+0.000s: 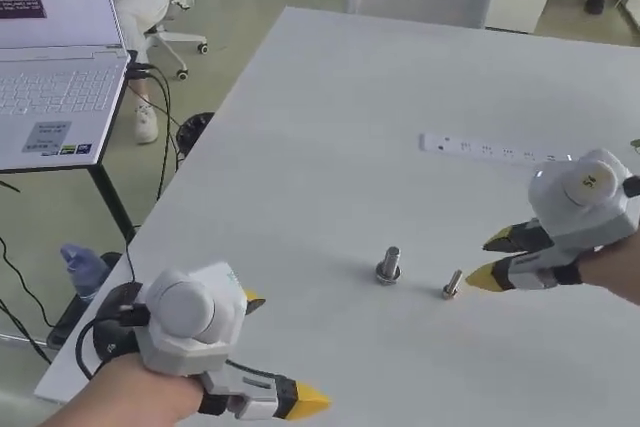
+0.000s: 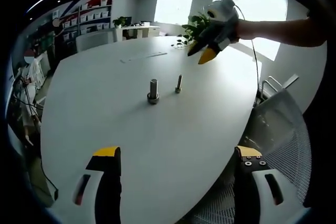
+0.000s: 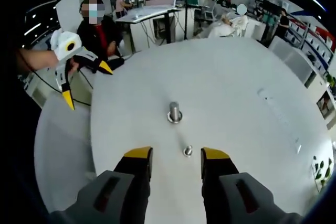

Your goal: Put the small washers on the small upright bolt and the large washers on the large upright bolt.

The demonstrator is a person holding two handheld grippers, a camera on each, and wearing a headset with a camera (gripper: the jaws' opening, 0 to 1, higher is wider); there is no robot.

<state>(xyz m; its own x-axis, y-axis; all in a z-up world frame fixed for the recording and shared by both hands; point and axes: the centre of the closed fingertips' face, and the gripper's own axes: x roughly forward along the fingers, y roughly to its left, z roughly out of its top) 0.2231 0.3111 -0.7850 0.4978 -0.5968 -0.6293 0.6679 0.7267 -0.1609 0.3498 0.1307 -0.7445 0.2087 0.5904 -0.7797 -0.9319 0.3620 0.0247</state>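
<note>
Head view: the right gripper (image 1: 492, 258), open and empty, sits just right of the upright small bolt (image 1: 452, 284), with the large bolt (image 1: 389, 265) farther left. Left gripper view: the left gripper (image 2: 177, 153) gapes empty, both bolts well ahead. Right gripper view: the small bolt stands just off the jaw tips, in line with their gap.

Brightly, evenly lit from overhead and through blown-out windows (image 2: 239, 9), faint soft shadows on the white table (image 1: 330, 127), fisheye bending toward the edges.
</note>
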